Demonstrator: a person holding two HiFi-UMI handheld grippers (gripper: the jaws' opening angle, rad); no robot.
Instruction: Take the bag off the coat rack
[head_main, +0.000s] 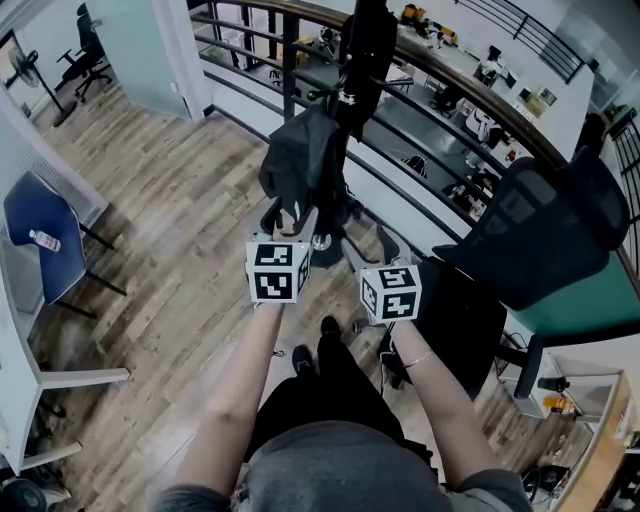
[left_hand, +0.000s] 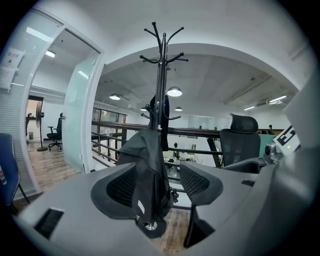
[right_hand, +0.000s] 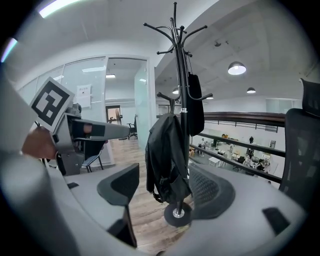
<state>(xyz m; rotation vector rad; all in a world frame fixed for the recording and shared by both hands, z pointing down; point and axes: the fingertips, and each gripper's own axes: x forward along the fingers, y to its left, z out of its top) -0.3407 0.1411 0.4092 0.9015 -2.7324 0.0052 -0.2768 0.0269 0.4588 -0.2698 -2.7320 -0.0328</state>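
Black bag (left_hand: 147, 165) partly behind left gripper (left_hand: 157, 175)

Black bag (head_main: 305, 160) hangs on coat rack (head_main: 362, 50) by railing (head_main: 500, 115); left gripper (head_main: 297, 222), right gripper (head_main: 372, 248) side by side near it.

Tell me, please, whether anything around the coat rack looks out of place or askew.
Nothing stands out. The coat rack stands upright on its round base, and the black bag hangs from a lower hook against the pole.
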